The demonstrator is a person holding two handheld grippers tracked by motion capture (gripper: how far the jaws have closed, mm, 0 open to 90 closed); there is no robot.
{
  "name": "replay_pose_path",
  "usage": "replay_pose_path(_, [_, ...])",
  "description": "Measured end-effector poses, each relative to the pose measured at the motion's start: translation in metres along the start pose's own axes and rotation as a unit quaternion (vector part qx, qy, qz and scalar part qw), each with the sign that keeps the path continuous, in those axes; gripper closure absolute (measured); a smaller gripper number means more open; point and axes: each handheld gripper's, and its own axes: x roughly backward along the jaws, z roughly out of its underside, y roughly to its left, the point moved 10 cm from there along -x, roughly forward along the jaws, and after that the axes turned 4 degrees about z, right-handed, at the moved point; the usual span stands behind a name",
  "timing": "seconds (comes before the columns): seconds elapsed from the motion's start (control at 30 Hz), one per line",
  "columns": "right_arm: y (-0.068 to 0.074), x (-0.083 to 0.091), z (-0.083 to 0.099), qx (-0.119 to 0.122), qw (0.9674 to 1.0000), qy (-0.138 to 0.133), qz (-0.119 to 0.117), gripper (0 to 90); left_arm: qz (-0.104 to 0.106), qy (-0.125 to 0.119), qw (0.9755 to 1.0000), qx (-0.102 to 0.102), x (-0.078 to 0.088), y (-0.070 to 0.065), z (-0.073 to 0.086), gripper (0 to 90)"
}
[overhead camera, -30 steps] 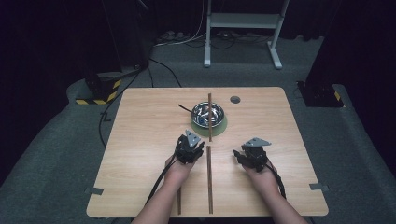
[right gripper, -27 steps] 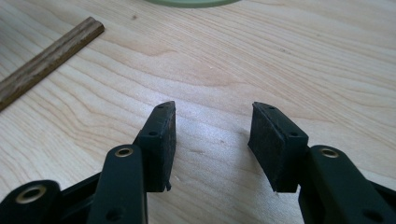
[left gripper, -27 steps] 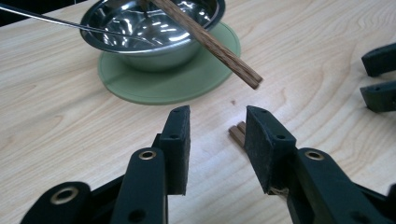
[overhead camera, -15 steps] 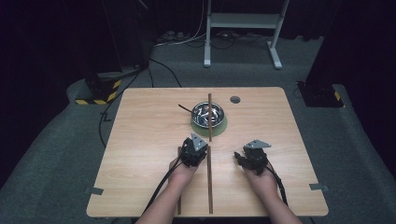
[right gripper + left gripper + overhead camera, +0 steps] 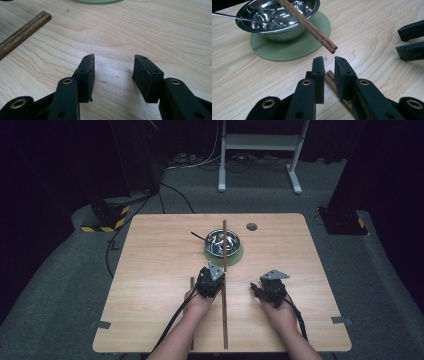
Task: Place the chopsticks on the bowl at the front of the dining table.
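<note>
Stick in hand: long brown wooden stick (image 5: 224, 315), lying flat from mid-bench towards the near edge.
Grip: the left claw (image 5: 328, 60) has just closed, pinching the stick's far end between its black pads.
Done: the grasp looks made.
Left: the lift and placing, probably beside the matching brown wooden stick (image 5: 312, 27) propped on the rim of the shiny steel bowl (image 5: 244, 26).
Bowl: on a round green mat (image 5: 287, 50), towards the far edge.
Right claw (image 5: 113, 58): spread, empty, low over bare bench, well right of the stick.
</note>
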Motion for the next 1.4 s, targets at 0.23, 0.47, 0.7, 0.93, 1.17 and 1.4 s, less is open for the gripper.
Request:
replay_pose_path(0.23, [0.0007, 0.0005, 0.0001, 0.003, 1.0000, 0.000, 0.003, 52.1, 0.000, -0.006, 1.0000, 0.001, -0.0004, 0.0015, -0.0019, 79.6])
replay_pose_path(0.47, [0.0009, 0.0013, 0.0007, 0.004, 1.0000, 0.005, -0.001, 52.1, -0.001, 0.000, 1.0000, 0.004, -0.0024, 0.0044, -0.0019, 79.8])
replay_pose_path(0.7, [0.0011, 0.0013, 0.0007, 0.005, 1.0000, 0.004, 0.000, 52.1, 0.001, 0.004, 1.0000, -0.004, -0.0029, 0.0005, -0.0001, 79.7])
replay_pose_path(0.93, [0.0011, 0.0016, 0.0007, 0.009, 1.0000, 0.003, 0.001, 52.1, 0.000, 0.003, 1.0000, -0.003, -0.0040, 0.0028, -0.0013, 79.6])
replay_pose_path(1.17, [0.0011, 0.0016, 0.0008, 0.008, 1.0000, 0.003, 0.000, 52.2, -0.002, 0.004, 1.0000, -0.005, -0.0056, 0.0045, -0.0026, 79.6])
replay_pose_path(1.4, [0.0010, 0.0017, 0.0007, 0.009, 1.0000, 0.003, 0.001, 52.1, 0.000, 0.003, 0.9999, -0.011, -0.0041, 0.0000, -0.0023, 79.1])
